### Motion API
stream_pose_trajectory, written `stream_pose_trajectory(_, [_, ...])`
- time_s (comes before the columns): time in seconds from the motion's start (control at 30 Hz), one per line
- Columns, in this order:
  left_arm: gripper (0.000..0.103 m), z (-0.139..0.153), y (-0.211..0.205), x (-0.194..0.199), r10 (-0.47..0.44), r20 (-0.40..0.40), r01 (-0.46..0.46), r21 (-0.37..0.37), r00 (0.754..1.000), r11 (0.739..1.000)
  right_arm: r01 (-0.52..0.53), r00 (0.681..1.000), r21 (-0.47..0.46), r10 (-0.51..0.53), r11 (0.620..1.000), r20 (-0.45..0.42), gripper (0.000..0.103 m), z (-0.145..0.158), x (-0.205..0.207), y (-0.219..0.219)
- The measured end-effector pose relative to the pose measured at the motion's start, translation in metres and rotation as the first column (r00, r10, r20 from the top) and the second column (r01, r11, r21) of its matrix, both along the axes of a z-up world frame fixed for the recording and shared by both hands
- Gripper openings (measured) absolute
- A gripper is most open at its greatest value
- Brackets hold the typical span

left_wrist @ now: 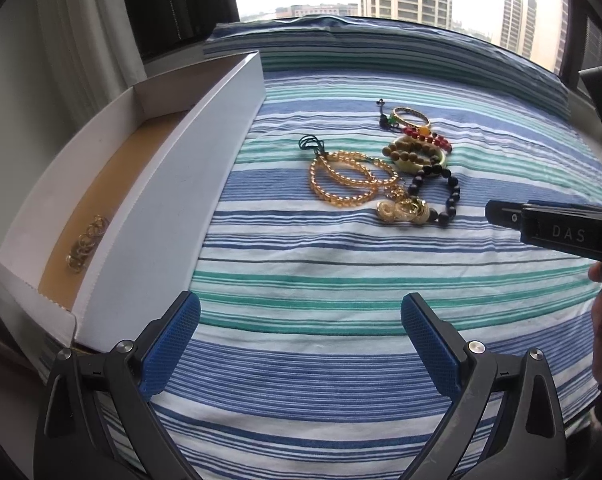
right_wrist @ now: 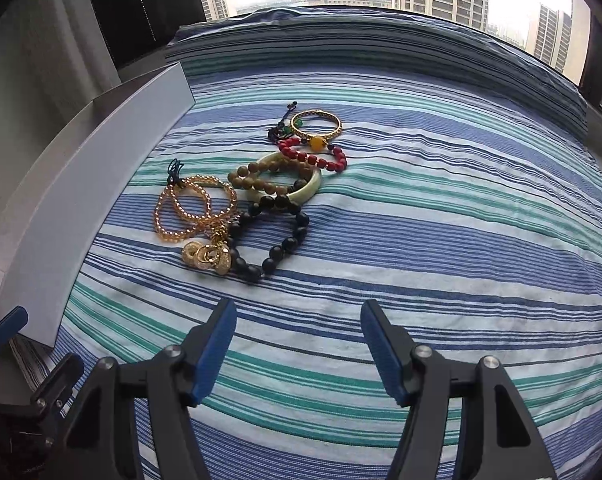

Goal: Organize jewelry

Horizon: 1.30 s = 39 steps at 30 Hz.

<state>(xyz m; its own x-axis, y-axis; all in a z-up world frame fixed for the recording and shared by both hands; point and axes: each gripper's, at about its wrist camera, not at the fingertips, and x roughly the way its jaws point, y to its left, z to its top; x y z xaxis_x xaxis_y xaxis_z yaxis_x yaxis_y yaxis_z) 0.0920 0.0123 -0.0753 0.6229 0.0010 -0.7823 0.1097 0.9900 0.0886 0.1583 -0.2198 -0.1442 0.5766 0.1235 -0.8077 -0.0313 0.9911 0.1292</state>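
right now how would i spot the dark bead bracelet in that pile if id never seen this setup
On the striped bedspread, right of the white box, lies a jewelry pile. The dark bead bracelet is at its near edge, beside the gold rings. It alone has large black beads.

From the right wrist, the white box [right_wrist: 97,184] is showing only its outer wall at nine o'clock, hiding its inside. The gold chain [left_wrist: 85,245] in the box is lying too small to make out. The right gripper [left_wrist: 557,232] is running off the three o'clock edge.
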Motion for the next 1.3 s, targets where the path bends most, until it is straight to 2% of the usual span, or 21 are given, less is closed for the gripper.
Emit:
stream_pose_trajectory(0.27, [0.100,-0.005,0.009,-0.002,0.026,-0.016,-0.027,-0.007,1.000,1.000,0.044,0.996,0.090,-0.037,0.995,-0.078,0.066,-0.013,0.051,0.005])
stream_pose_trajectory(0.43, [0.100,-0.006,0.012,-0.004,0.032,-0.022,-0.032,-0.017,0.999,0.999,0.150,0.981,0.164,-0.127,0.975,-0.146,0.066,-0.029,0.088,0.011])
stream_pose_trajectory(0.57, [0.100,-0.006,0.015,-0.006,0.037,-0.016,-0.037,-0.013,0.999,0.999,0.169,0.975,0.049,-0.160,0.984,-0.152,0.068,-0.042,0.109,0.029])
stream_pose_trajectory(0.67, [0.100,-0.009,0.018,-0.005,0.040,-0.025,-0.041,-0.016,0.999,0.999,0.161,0.981,-0.022,-0.163,0.987,-0.110,0.068,-0.043,0.114,0.040])
stream_pose_trajectory(0.8, [0.100,-0.014,0.021,-0.005,0.042,-0.036,-0.043,-0.015,0.998,0.999,0.114,0.989,-0.104,-0.123,0.988,-0.082,0.063,-0.045,0.113,0.048])
stream_pose_trajectory(0.93, [0.100,-0.015,0.022,-0.001,0.042,-0.046,-0.043,-0.022,0.998,0.999,0.071,0.994,-0.117,-0.080,0.991,-0.080,0.041,-0.043,0.101,0.040])
stream_pose_trajectory(1.13, [0.100,-0.011,0.015,0.015,-0.016,-0.070,0.011,-0.069,0.997,0.998,0.044,0.994,-0.115,-0.055,0.992,-0.092,0.041,-0.045,0.061,0.012])
stream_pose_trajectory(1.3, [0.100,-0.010,-0.022,0.050,-0.131,-0.118,0.113,-0.150,0.984,0.982,0.070,0.991,-0.102,-0.081,0.992,-0.106,0.042,-0.046,0.028,-0.018])
